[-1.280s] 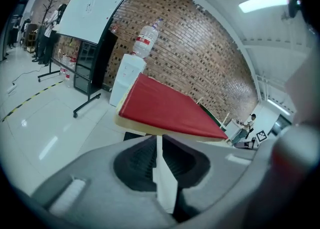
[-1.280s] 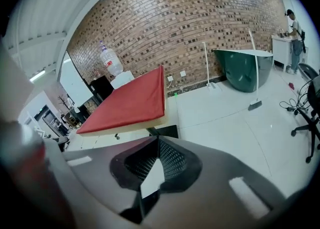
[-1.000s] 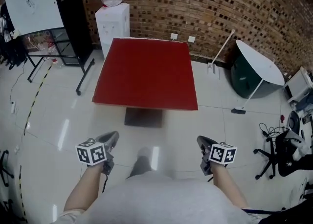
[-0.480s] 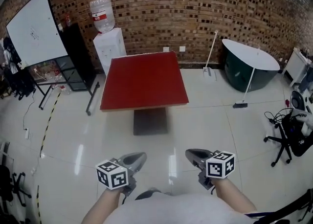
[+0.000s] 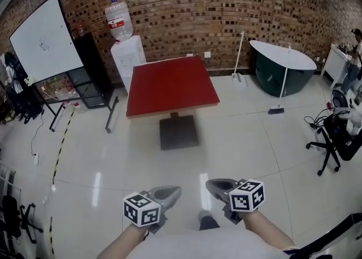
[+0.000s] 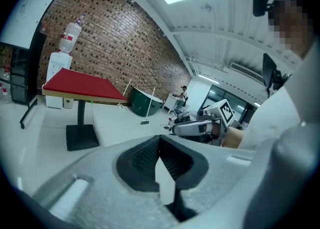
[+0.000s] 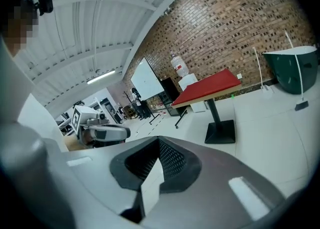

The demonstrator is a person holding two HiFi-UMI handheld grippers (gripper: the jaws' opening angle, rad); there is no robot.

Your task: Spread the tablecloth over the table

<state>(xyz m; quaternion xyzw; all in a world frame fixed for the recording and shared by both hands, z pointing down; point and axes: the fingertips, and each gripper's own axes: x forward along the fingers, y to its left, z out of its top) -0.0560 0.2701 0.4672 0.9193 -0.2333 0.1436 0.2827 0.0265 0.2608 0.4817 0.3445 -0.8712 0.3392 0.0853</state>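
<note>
Standing well back from the pedestal table (image 5: 172, 109), across a wide stretch of pale floor (image 5: 243, 139). Held the left gripper (image 5: 174, 191) and the right gripper (image 5: 210, 184) side by side on the near side of the table, both aimed toward it. Showed the jaws of each pressed fully together, with nothing pinched between the ribbed pads in either gripper view.

Took the red sheet on the table for the red tablecloth (image 5: 169, 81). Found it lying flat over the whole surface, above a tan edge along the near side, with no loose fold or hanging corner to be made out from this far. Lay straight ahead of both jaws and well apart from them, with neither hand clearly nearer. Looked close to square, so offered no real long axis. Sat with the near edge turned slightly off square to the person. Judged any further smoothing to need a walk up to that near edge first.

Behind the table, a white water dispenser (image 5: 129, 54) carrying a bottle (image 5: 119, 21) with a red label, print too small to read. Left of the table, a whiteboard (image 5: 45, 40) with faint, unreadable marks. On the marker cubes (image 5: 141, 209), black-and-white squares only, no letters.
</note>
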